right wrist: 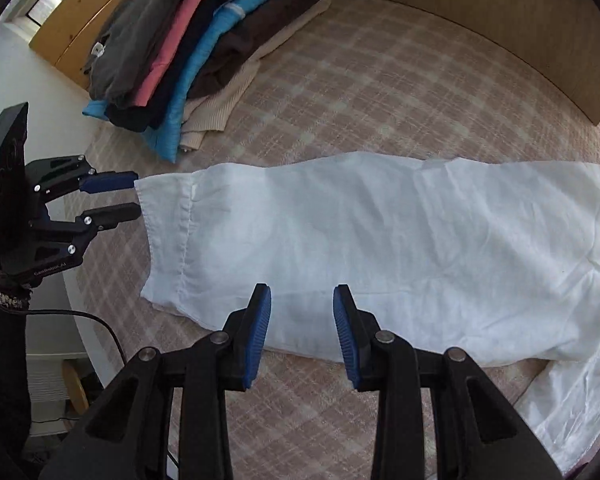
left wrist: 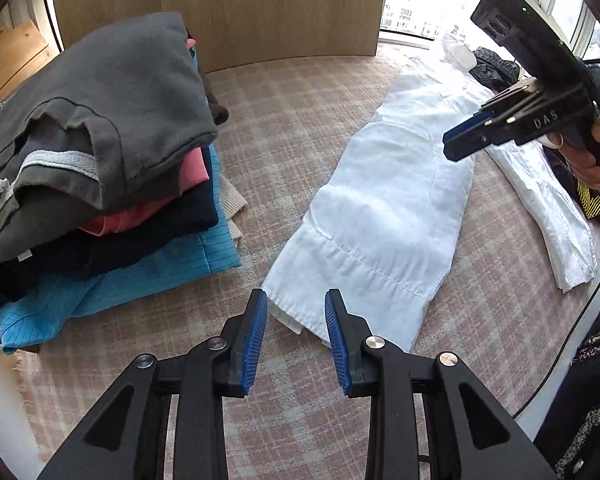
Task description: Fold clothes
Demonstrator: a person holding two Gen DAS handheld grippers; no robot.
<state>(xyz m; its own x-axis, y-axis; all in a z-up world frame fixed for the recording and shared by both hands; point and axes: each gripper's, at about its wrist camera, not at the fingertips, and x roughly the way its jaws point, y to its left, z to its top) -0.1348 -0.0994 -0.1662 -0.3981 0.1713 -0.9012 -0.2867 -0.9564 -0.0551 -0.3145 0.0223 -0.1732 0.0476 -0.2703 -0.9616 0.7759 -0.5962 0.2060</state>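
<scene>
Right wrist view shows the white garment (right wrist: 380,248) lying flat on the plaid-covered bed (right wrist: 380,92), its long axis running left to right. The left gripper (right wrist: 134,196) hangs released just off the hemmed end; the right gripper (right wrist: 302,332), also released and empty, hovers over the near long edge.

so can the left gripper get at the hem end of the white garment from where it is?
Probably yes. The left gripper is open, nothing between its jaws, right at the hem of the white garment. The folded stack sits off to the side, apart from that hem.
</scene>
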